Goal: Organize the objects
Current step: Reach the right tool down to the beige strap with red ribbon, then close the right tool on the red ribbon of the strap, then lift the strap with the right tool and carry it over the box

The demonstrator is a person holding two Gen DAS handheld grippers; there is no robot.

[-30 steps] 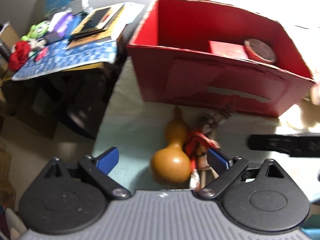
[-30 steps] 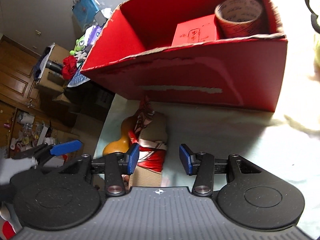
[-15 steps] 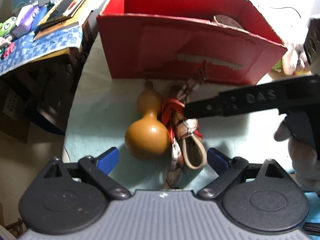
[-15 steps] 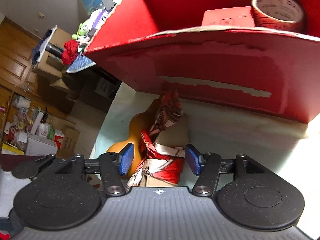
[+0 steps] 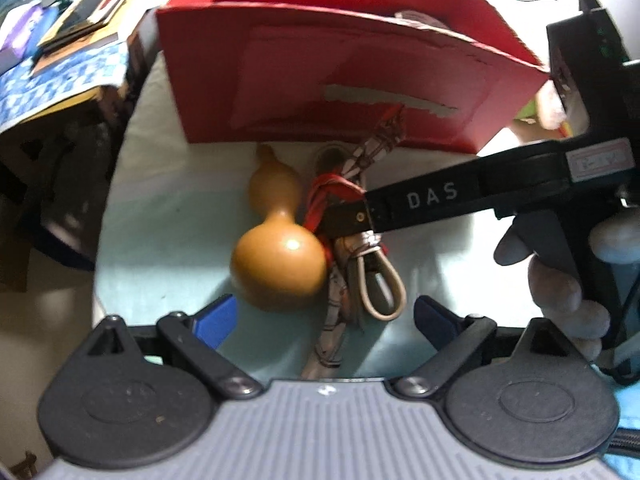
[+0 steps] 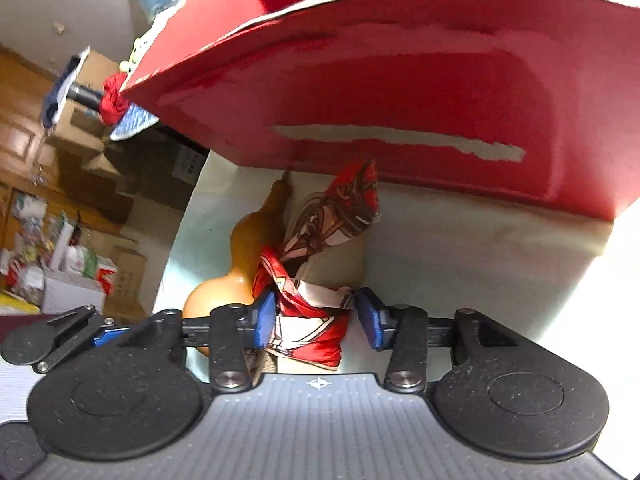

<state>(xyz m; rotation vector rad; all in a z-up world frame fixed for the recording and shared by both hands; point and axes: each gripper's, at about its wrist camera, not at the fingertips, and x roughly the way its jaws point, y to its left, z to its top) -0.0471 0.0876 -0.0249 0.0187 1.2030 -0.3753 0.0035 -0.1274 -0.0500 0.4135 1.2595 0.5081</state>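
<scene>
A tan gourd [image 5: 276, 256] lies on the pale table in front of a red cardboard box [image 5: 340, 92]. Right beside it lies a bundle wrapped in a red and white patterned scarf [image 6: 316, 308], with a beige loop [image 5: 380, 284] at its near end. My right gripper [image 6: 316, 320] is low over the scarf bundle, its blue pads on either side of it, still apart. It shows in the left wrist view [image 5: 348, 216] as a black arm reaching in from the right. My left gripper [image 5: 324, 318] is open and empty, just short of the gourd and the bundle.
The red box [image 6: 400, 80] stands close behind the bundle, with a roll of tape [image 5: 416, 18] inside. A cluttered side table with a blue patterned cloth [image 5: 52, 80] is at the far left. The table edge [image 5: 108, 216] curves down the left side.
My right gripper has dropped lower and forward, so its pads now straddle the scarf bundle. My left gripper has drawn back a little and stays open.
</scene>
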